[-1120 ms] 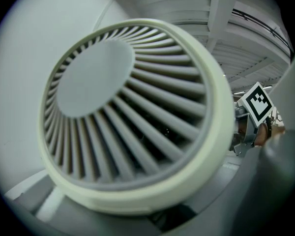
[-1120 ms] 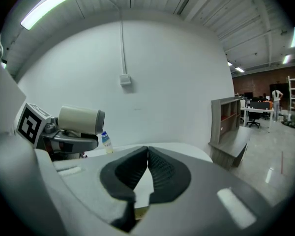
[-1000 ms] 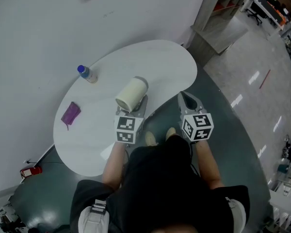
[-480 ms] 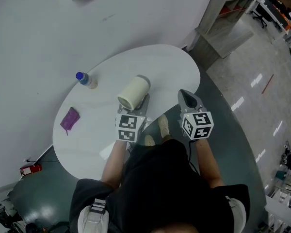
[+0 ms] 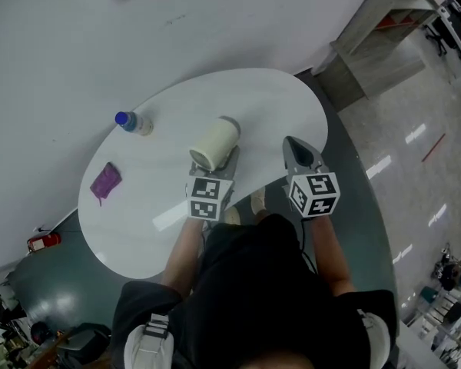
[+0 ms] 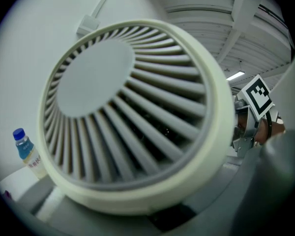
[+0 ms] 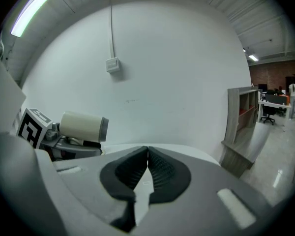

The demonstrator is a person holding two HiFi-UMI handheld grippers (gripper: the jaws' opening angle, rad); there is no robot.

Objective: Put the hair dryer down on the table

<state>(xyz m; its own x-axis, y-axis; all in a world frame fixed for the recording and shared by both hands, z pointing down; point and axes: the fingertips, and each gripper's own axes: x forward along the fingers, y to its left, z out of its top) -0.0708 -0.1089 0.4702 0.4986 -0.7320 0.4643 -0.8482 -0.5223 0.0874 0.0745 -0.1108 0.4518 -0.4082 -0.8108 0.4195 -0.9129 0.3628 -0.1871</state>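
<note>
- Between the jaws of our left gripper [image 5: 221, 163] sits the hair dryer [image 5: 213, 143], clamped from underneath. Its cream barrel rides above the jaws, with the slatted round end filling the left gripper view.
- We cannot see the exact contact, since the barrel hides it. We judge the hold is on the handle or the underside of the body.
- We expect the dryer to be rigid plastic, fairly light, and top-heavy in this hold. The smooth round barrel would likely roll or slip if pinched, so the handle looks like the safer place to hold. The thin slats look like the part to keep off hard edges.
- Our right gripper [image 7: 147, 170] is clenched with its pads meeting, and it carries nothing. It hangs beside the left one, well apart from the dryer.
- Below the dryer lies the white tabletop [image 5: 269, 106]. The dryer is held over its near part and not yet resting on it, and the surface around that spot is bare.
- Farther left on the tabletop stands a bottle [image 5: 133, 122], upright with its blue cap on. We cannot tell how full it is.
- Nearer the left rim lies a small purple object [image 5: 105, 181]. Both it and the bottle are well apart from the dryer.
</note>
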